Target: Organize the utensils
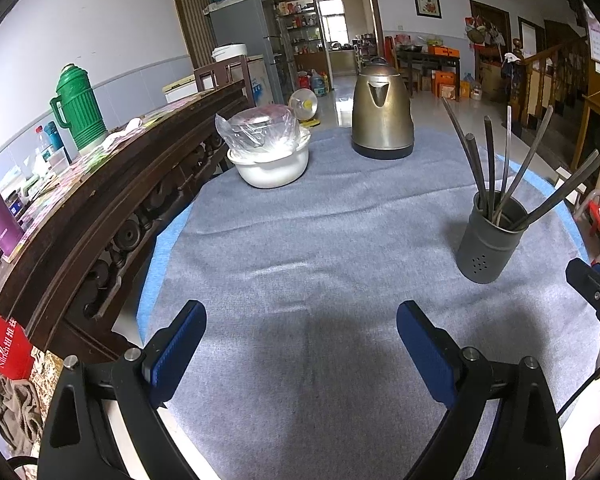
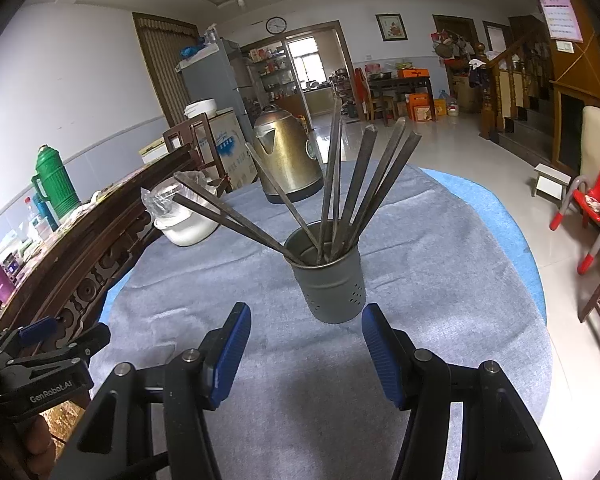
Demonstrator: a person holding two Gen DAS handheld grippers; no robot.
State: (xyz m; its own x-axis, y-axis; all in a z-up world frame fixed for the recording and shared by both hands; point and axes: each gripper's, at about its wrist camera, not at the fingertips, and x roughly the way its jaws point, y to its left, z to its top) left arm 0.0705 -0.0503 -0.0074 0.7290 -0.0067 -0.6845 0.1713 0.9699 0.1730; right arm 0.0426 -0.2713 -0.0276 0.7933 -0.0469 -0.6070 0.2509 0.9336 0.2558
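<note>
A grey metal utensil holder stands upright on the grey-blue table cloth, just ahead of my right gripper. Several dark metal chopsticks stand fanned out in it. In the left wrist view the holder is at the right with the chopsticks in it. My left gripper is open and empty over bare cloth. My right gripper is open and empty; it also shows at the right edge of the left wrist view.
A brass-coloured kettle and a white pot with plastic-wrapped bowls stand at the far side of the table. A dark carved wooden sideboard borders the left edge, with a green thermos. A red child's chair stands on the floor, right.
</note>
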